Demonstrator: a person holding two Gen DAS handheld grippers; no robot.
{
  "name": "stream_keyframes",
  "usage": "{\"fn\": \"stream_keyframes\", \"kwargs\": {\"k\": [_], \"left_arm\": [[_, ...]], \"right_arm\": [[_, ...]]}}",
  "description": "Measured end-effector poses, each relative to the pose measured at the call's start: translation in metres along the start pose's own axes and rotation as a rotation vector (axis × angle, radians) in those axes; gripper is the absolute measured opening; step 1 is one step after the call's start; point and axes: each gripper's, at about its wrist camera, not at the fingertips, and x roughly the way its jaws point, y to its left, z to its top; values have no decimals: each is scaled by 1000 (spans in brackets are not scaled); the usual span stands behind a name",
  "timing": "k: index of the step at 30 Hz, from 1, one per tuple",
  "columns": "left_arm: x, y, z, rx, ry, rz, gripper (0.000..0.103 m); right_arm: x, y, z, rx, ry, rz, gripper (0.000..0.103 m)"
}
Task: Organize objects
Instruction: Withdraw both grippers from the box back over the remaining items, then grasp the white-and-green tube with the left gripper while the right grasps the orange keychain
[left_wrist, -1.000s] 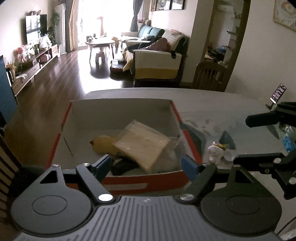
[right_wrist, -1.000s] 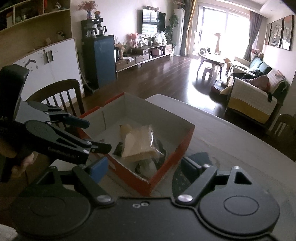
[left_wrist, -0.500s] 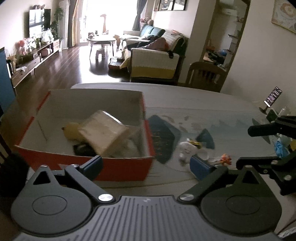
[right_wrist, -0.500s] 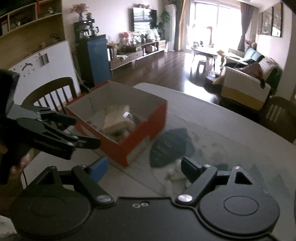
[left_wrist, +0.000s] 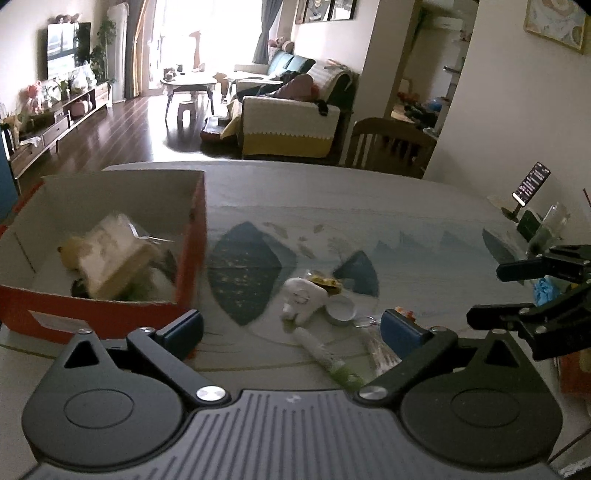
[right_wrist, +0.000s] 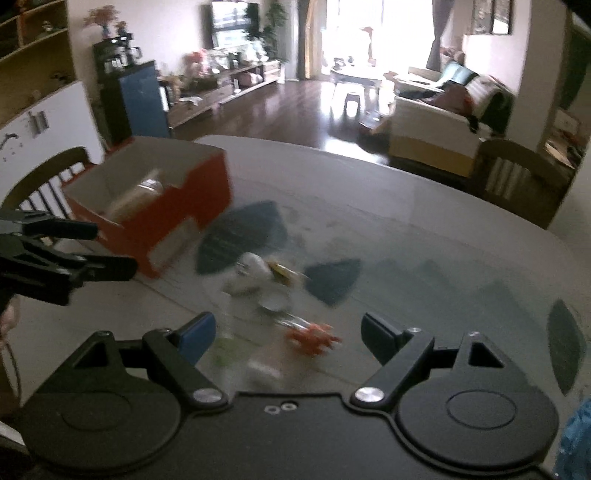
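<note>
Both my claws, left (left_wrist: 291, 328) and right (right_wrist: 288, 334), gape wide, empty; the clutter is packed tight, so grabbing the toy (left_wrist: 301, 301) may knock the tin (left_wrist: 340, 309) or snag two things.

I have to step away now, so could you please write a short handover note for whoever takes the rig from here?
Left gripper: open, holds nothing, above the loose things.
Right gripper: open, holds nothing, also over them.
Red box: on the table's left side, already holds a wrapped packet and a yellow thing, among others.
Left on the table: white toy, small round tin, white stick, small orange toy, and a yellowish bit behind the white toy.
Done: some things boxed. Left: box the loose things.
</note>
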Motion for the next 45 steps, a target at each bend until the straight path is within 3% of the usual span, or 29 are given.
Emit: {"fn": "stream_keyframes", "kwargs": {"k": [7, 12, 19, 29, 45], "left_arm": [[28, -25, -15, -2, 64, 1, 103], [58, -38, -29, 17, 127, 67, 103], [88, -44, -40, 21, 157, 131, 103], [127, -53, -48, 37, 207, 218, 103], [138, -56, -58, -71, 202, 251, 102]], "right_arm": [[17, -40, -22, 47, 53, -51, 86], [32, -52, -28, 81, 89, -41, 86], [54, -47, -35, 60, 137, -18, 86], [91, -41, -21, 75, 161, 12, 86], [129, -33, -14, 94, 204, 34, 83]]}}
